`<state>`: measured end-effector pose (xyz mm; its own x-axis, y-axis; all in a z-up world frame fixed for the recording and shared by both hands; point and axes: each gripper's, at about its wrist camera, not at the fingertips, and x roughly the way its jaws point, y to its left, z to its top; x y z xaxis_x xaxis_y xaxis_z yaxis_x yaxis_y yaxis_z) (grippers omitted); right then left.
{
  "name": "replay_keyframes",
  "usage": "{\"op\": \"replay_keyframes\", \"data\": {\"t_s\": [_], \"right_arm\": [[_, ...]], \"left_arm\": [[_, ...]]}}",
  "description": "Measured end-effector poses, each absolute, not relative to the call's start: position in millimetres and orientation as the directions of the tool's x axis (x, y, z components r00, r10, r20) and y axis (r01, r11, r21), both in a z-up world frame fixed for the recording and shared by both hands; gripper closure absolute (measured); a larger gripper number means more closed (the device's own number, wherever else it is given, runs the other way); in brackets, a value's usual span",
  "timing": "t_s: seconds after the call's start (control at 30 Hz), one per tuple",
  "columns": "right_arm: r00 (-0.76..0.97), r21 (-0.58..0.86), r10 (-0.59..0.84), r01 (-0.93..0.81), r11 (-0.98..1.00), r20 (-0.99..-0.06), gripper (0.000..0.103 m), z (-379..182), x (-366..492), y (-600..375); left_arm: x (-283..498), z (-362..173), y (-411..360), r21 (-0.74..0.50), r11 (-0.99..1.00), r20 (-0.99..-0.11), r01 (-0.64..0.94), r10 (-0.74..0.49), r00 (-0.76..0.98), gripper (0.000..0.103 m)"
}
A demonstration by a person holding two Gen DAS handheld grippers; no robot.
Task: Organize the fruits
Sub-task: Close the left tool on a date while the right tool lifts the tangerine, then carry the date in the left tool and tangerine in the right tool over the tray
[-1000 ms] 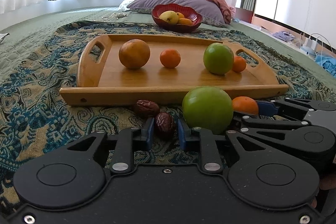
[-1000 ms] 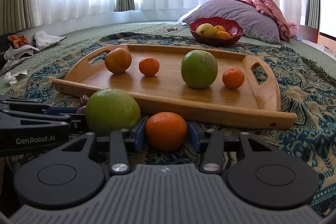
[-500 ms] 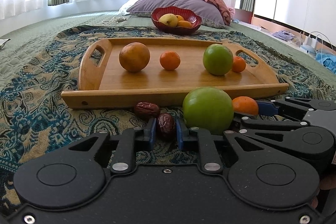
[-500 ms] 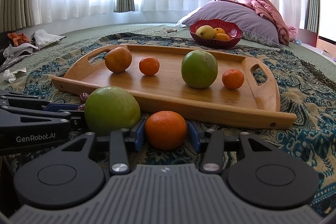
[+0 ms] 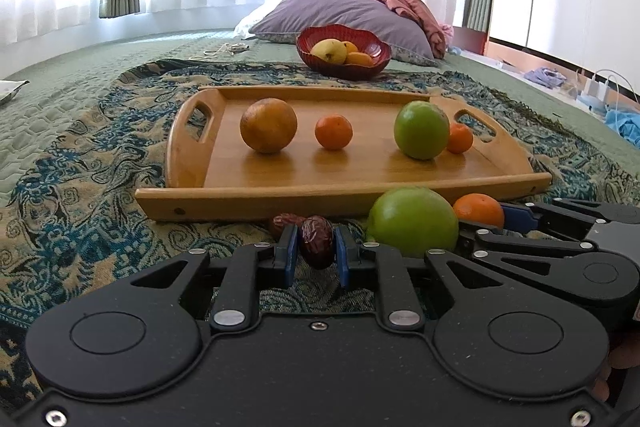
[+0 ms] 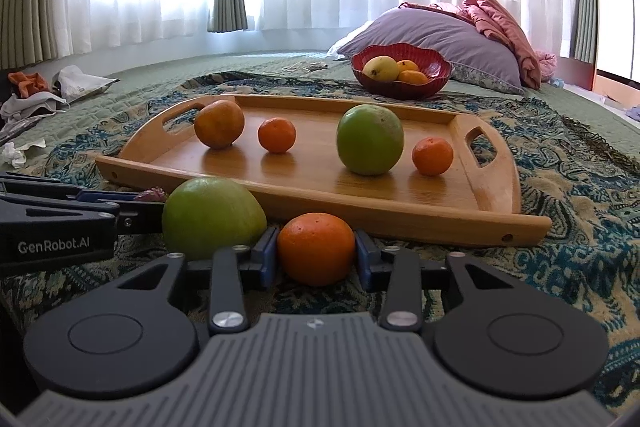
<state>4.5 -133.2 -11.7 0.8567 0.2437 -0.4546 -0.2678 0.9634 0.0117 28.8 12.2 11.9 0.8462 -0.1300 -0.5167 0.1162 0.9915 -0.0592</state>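
My left gripper (image 5: 317, 251) is shut on a dark red date (image 5: 317, 241), lifted just off the patterned cloth; a second date (image 5: 285, 223) lies behind it. My right gripper (image 6: 316, 255) is shut on an orange (image 6: 316, 249) in front of the wooden tray (image 6: 400, 217). A big green fruit (image 5: 412, 221) sits between the two grippers; it also shows in the right wrist view (image 6: 212, 215). The tray holds a brown-orange fruit (image 5: 269, 125), two small oranges (image 5: 333, 131) and a green fruit (image 5: 421, 130).
A red bowl (image 5: 344, 61) with yellow and orange fruit stands behind the tray, in front of a purple pillow (image 5: 344, 15). Crumpled paper and cloth (image 6: 48, 95) lie at the far left. Bags and clutter (image 5: 600, 95) lie at the far right.
My left gripper has closed on the date and raised it slightly. My right gripper stays around the orange and has barely moved.
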Motion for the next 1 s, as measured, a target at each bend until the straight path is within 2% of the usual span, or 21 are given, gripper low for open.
{"op": "replay_keyframes", "data": {"t_s": [0.57,0.8,1.0], "right_arm": [[0.898,0.009,0.190,-0.203,0.979,-0.396,0.059,15.1,9.6,-148.8],[0.917,0.030,0.162,-0.163,0.986,-0.363,0.059,42.9,32.4,-166.4],[0.908,0.082,0.150,-0.128,0.988,-0.390,0.059,70.6,76.6,-187.8]], "left_arm": [[47.8,46.6,23.8,-0.079,0.990,-0.458,0.118,-0.141,0.878,0.084],[87.8,81.0,41.7,-0.125,0.983,-0.428,0.137,-0.178,0.886,0.084],[139.9,98.9,48.9,-0.126,0.981,-0.449,0.144,-0.186,0.874,0.084]]}}
